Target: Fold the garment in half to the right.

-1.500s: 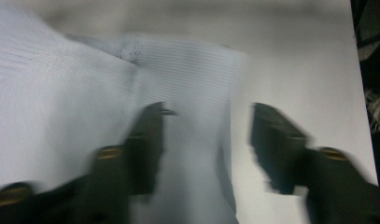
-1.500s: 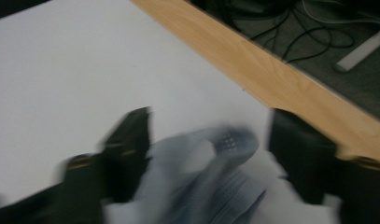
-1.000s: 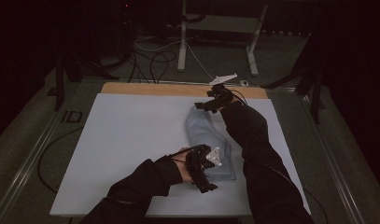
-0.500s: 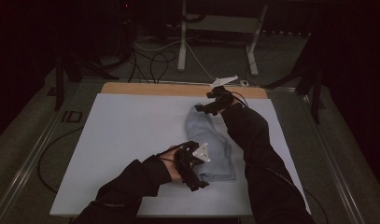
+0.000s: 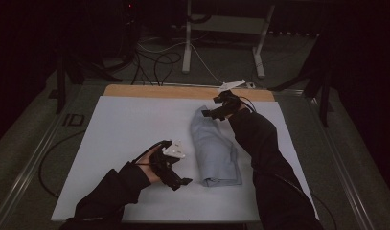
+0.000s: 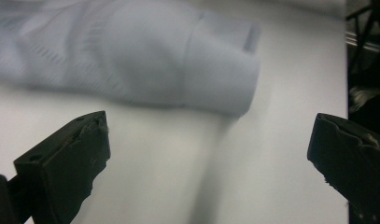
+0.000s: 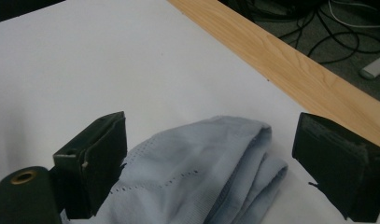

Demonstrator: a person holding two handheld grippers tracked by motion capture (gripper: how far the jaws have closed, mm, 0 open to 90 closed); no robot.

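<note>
Both claws are gaping wide and gripping nothing, the left claw [image 5: 176,178] hovering just beside the near end of the folded cloth [image 5: 214,146] lying on the white desk [image 5: 120,129], the right claw [image 5: 212,111] hanging over its far end.

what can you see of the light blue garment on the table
The light blue garment is a folded piece of thin fabric with faint stripes and a line of small stitch holes. It lies as a long narrow bundle on the white table cover, one end toward the wooden edge, the other toward the person. A cuff-like band closes one end. The right gripper hovers open at its far end, the left gripper open beside its near end; whether either touches the cloth cannot be told.
</note>
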